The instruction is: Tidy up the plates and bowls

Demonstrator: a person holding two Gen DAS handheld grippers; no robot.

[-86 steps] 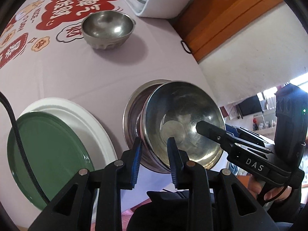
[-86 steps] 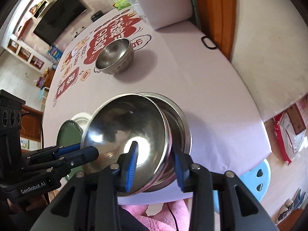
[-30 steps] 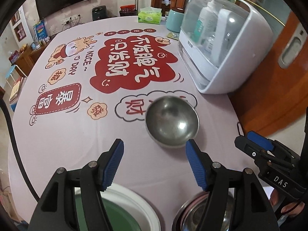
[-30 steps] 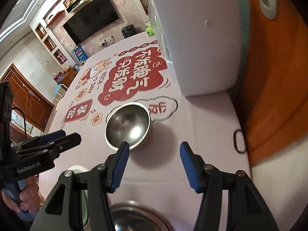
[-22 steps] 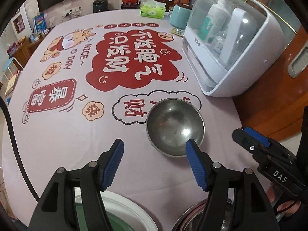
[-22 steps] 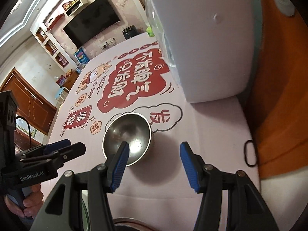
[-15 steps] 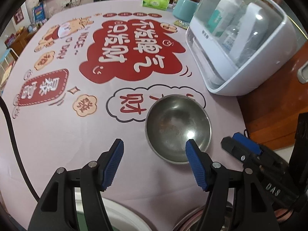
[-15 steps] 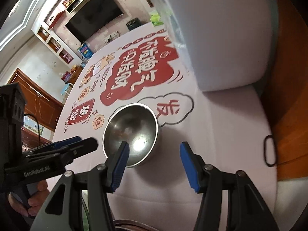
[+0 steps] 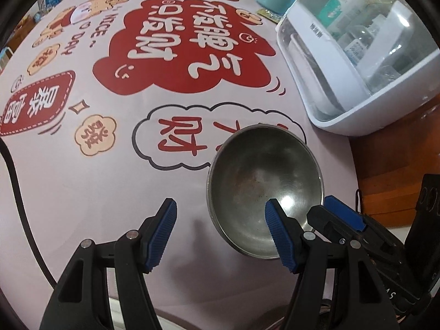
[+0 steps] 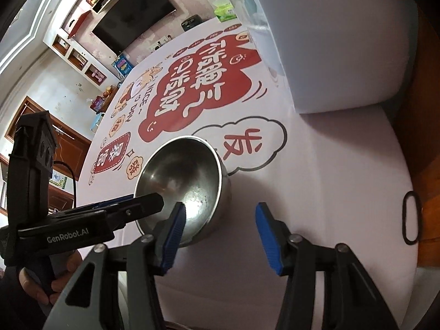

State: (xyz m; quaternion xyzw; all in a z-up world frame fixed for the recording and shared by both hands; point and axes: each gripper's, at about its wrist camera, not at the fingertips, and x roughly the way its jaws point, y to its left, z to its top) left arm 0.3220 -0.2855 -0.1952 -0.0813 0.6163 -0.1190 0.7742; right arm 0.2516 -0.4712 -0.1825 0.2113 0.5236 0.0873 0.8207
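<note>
A round stainless steel bowl [image 9: 264,189] sits right of centre on the printed tablecloth [image 9: 82,187]. The left gripper [image 9: 220,232] is spread, empty; the right gripper [image 10: 218,232], closing, straddles the near rim. Best to seat both pads squarely before lifting.

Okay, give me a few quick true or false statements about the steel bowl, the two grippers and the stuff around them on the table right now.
1. The steel bowl stands upright on the tablecloth. True.
2. The left gripper is clamped shut on the bowl. False: it is open, one finger over the near rim.
3. Rice fills the bowl. False: it is empty.
4. A white cabinet with a clear cover stands beyond the bowl. True.
5. The right gripper holds a plate. False: it holds nothing, its jaws closing beside the bowl.
</note>
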